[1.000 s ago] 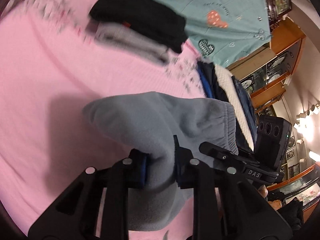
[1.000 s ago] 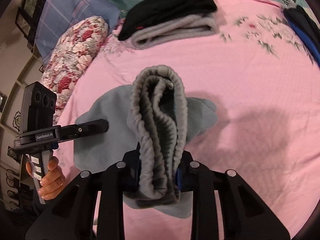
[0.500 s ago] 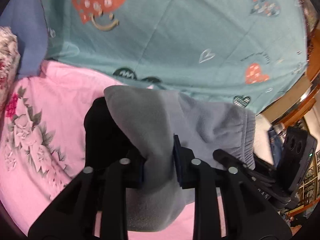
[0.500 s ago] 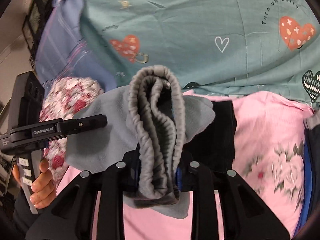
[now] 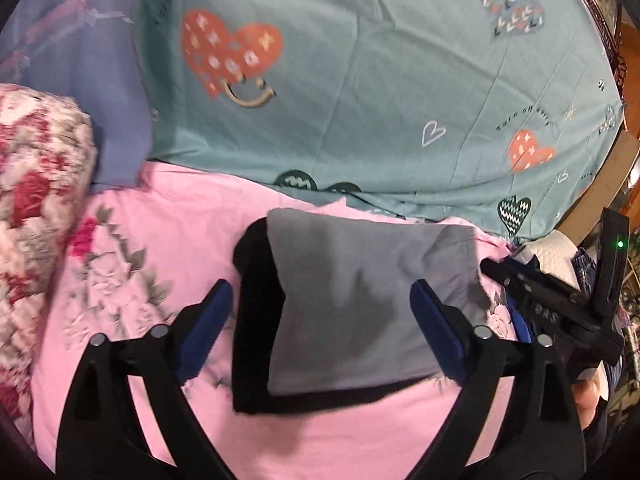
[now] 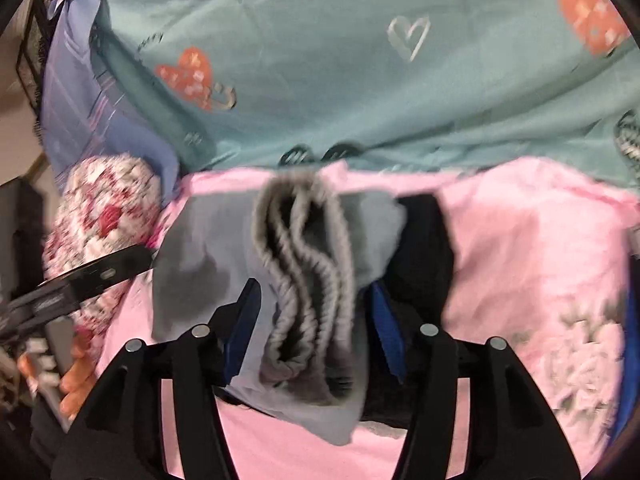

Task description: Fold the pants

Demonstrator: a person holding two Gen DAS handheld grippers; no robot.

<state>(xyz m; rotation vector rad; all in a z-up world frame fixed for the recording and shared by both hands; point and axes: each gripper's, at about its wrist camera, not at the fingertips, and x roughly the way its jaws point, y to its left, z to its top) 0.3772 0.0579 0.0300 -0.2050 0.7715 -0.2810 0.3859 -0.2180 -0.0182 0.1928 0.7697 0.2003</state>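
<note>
Blue-padded fingers of the left gripper stand wide apart on either side of the folded grey pants, gripping nothing. The right gripper is also spread open, its fingers flanking the bunched elastic waistband without pinching it. The pants form a compact, smooth grey bundle, lying on top of a folded black garment. Both sit on the pink sheet, just before a teal blanket printed with hearts. A floral pillow lies to the left.
</note>
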